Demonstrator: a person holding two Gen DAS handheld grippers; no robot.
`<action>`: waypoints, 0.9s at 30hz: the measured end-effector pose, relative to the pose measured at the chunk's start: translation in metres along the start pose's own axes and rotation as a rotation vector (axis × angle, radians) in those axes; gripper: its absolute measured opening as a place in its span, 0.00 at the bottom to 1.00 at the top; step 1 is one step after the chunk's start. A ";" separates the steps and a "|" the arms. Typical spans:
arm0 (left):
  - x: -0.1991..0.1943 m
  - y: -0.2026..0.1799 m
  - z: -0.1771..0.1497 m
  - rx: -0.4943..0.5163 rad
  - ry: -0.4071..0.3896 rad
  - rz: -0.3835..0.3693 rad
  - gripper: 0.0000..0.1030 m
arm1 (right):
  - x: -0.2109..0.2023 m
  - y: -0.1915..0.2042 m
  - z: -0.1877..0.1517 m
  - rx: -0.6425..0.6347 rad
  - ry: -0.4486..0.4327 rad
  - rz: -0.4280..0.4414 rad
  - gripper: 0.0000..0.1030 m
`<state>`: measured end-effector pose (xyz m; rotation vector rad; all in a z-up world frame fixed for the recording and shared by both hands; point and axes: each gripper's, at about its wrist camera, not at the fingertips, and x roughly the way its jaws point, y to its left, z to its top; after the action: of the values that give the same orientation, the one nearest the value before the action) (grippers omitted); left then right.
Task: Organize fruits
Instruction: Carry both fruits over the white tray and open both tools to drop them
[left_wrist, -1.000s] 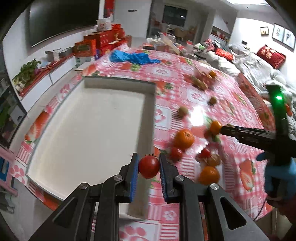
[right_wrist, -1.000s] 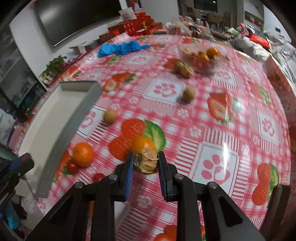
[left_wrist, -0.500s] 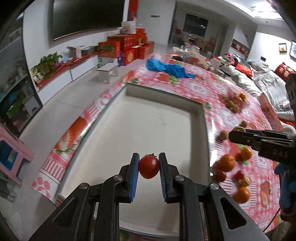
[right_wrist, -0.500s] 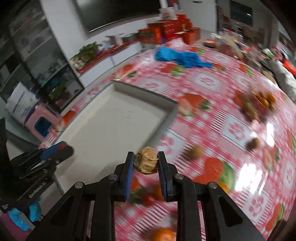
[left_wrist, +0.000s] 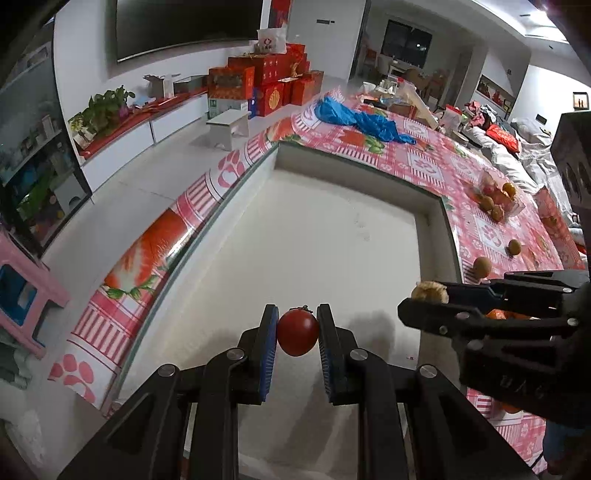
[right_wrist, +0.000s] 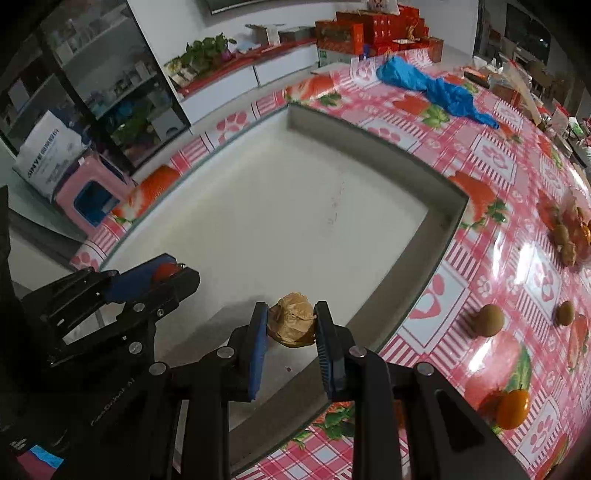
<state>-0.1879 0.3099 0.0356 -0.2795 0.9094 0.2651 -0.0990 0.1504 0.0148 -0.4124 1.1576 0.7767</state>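
Both carries now parked over the big white tray (left_wrist: 436, 218) instead of out over the checkered surface (right_wrist: 491, 173) like a second ago. Left tool (left_wrist: 297, 332) clenched on a small red tomato (left_wrist: 297, 331), hanging above the tray floor near the front edge. Right tool (right_wrist: 290, 325) clamped on a papery tan husk fruit (right_wrist: 291, 324), also above the tray floor, just inside the right-hand wall. Neither fruit touching the tray yet, going by the shadows underneath.

Tray itself looks bare, so probably the first two pieces going in. Swing-over basically done; next bit should just be lowering and letting go. Worth setting them down gently, since a round tomato dropped on a flat tray will likely roll off toward a wall.

Plenty left outside: two brownish kiwi-looking fruits (right_wrist: 488, 320) just past the tray wall, an orange (right_wrist: 512, 409) nearer the front, and more heaped in a clear bowl (left_wrist: 496, 194) further back. Blue plastic bag (left_wrist: 364, 123) crumpled beyond the tray's far end, out of the way. Early days on the task overall.
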 end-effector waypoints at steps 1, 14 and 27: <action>0.002 -0.001 -0.001 0.001 0.006 -0.002 0.22 | 0.002 -0.001 0.000 0.002 0.007 -0.001 0.27; 0.005 0.001 -0.008 0.015 0.019 0.074 0.61 | -0.005 -0.011 -0.002 0.041 -0.006 -0.001 0.58; -0.028 -0.004 0.011 0.001 -0.003 -0.020 0.77 | -0.067 -0.042 0.008 0.088 -0.119 -0.013 0.85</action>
<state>-0.1947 0.3067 0.0655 -0.2870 0.9038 0.2461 -0.0760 0.1053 0.0762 -0.2964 1.0722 0.7264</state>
